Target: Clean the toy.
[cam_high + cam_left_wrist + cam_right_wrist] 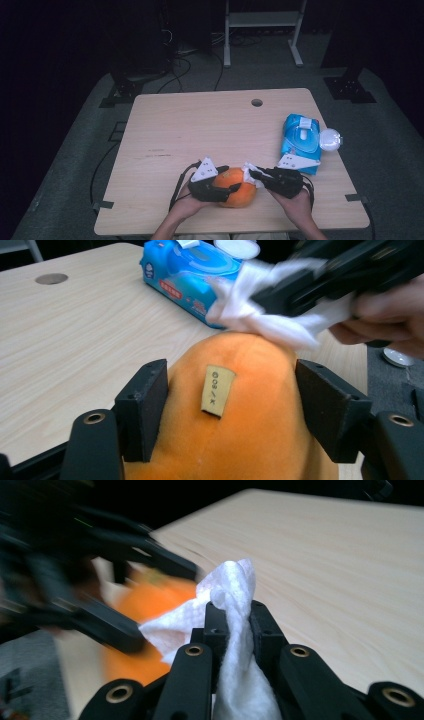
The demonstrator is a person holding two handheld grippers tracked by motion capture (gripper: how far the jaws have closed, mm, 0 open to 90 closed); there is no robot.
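Orange plush fruit [236,192] braced near the table's near edge while I wipe its top.

With my left gripper [216,190] I have the fruit between the jaws, one on each flank; in the left gripper view the pads sit against its sides, the small tan label [217,390] facing up between them, so it cannot roll off the wooden table [200,125] when pressed. My right gripper [255,175] is clenched tight on a bunched white wipe [235,625], jaws pinching the fold so a loose tuft sticks out past the tips to do the rubbing. That tuft rests on the fruit's upper right side. To the far right lies the blue wipe pack [300,140], its lid open, within easy reach for a fresh sheet.
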